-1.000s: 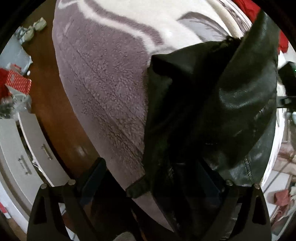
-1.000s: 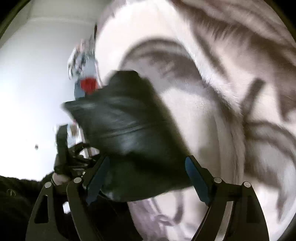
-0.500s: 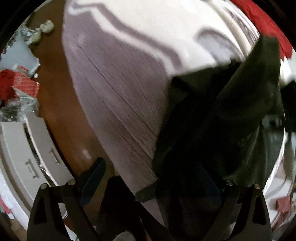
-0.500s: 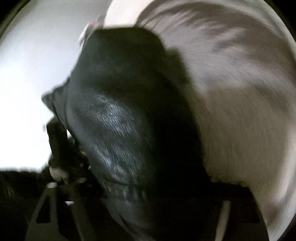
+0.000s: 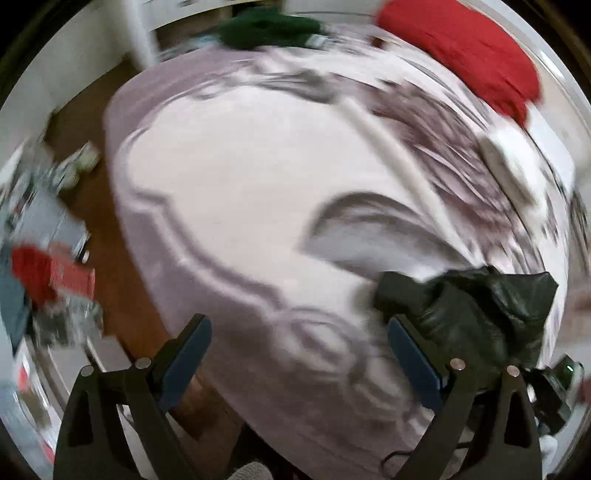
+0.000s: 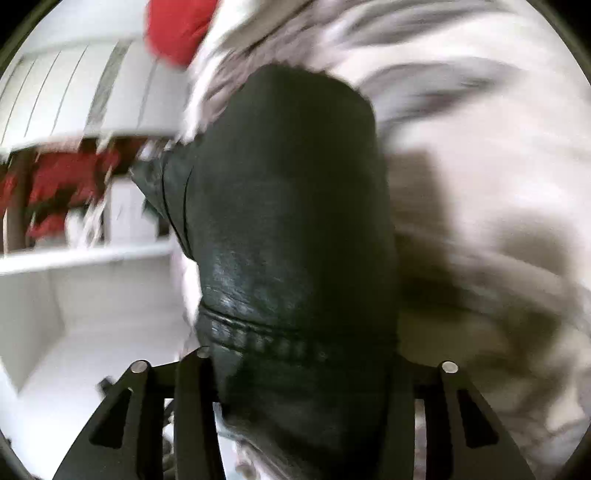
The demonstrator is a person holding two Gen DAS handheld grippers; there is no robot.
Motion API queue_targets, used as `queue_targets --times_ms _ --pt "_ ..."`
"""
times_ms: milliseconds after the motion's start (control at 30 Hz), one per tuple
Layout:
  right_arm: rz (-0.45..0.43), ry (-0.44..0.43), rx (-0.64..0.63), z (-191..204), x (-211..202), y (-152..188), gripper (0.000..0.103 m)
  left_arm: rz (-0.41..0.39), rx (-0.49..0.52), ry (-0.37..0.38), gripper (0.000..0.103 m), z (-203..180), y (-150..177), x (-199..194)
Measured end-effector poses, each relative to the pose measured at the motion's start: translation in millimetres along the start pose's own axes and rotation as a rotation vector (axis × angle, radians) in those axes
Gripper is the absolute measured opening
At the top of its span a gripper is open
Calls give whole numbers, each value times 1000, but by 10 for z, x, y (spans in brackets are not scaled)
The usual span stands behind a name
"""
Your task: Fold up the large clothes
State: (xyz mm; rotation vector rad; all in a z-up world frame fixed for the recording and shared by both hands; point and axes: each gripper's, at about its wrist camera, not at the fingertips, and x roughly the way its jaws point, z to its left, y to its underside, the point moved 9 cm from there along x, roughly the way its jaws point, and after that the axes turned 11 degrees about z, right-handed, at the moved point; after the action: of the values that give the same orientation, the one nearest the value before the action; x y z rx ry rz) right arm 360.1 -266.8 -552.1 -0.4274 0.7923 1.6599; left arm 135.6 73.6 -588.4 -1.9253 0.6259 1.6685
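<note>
A black leather jacket (image 5: 480,314) is bunched up at the right, over a white and grey patterned fleece blanket (image 5: 258,203). My left gripper (image 5: 297,325) hangs open above the blanket, and its blue pads (image 5: 188,350) hold nothing. The jacket lies just outside its right finger. In the right wrist view the jacket (image 6: 288,221) fills the middle as a thick roll. My right gripper (image 6: 301,358) is shut on that roll, which hides most of its right finger. The blanket (image 6: 480,184) lies behind, blurred.
A red cushion (image 5: 461,48) and a dark green garment (image 5: 266,26) lie at the blanket's far edge. A white flat object (image 5: 509,166) rests on it. Left is brown floor (image 5: 107,240) with a red box (image 5: 55,273). White shelves (image 6: 74,295) stand left of the jacket.
The left gripper has let go of the jacket and risen, now seeing much more of the blanket. The right gripper has closed on the jacket, rolled and swept sideways with it.
</note>
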Motion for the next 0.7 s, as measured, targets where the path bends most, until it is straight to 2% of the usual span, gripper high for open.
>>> queue_targets --times_ms 67,133,167,233,333,367,400,433,467,500,533,567,600,633,700 --pt "74 26 125 -282 75 127 74 22 84 46 99 -442 10 81" --pt "153 10 178 -384 66 204 80 49 181 75 99 -919 50 283" --pt "171 34 193 -411 -17 253 81 62 211 64 99 -1078 49 375" --pt "140 116 179 -422 -215 360 81 88 283 51 99 -1408 65 604" --pt "30 243 136 -272 -810 331 81 122 366 -55 99 -1628 103 999" --pt "1 268 109 -136 -925 209 81 136 371 -86 99 -1613 115 1105" --pt "-31 274 45 107 -1067 183 81 157 369 -95 99 -1558 134 1216" --pt "-23 285 -27 373 -1120 133 80 170 364 -84 99 -1521 144 1276" --pt "-1 295 -74 545 -1179 83 78 185 353 -69 99 -1458 157 1344" --pt "33 294 -141 770 -1086 9 67 198 342 -55 99 -1404 166 1394" --pt "69 305 -189 877 -961 -61 60 210 333 -27 99 -1352 173 1431" --pt "93 346 -239 1033 -765 -237 47 213 331 -10 99 -1316 176 1449" --pt "90 391 -265 1154 -556 -329 41 211 333 -12 99 -1277 175 1467" --pt "84 455 -264 1159 -348 -547 41 205 336 -8 99 -1251 164 1485" --pt "86 495 -192 919 -147 -924 41 207 341 21 99 -1222 158 1531"
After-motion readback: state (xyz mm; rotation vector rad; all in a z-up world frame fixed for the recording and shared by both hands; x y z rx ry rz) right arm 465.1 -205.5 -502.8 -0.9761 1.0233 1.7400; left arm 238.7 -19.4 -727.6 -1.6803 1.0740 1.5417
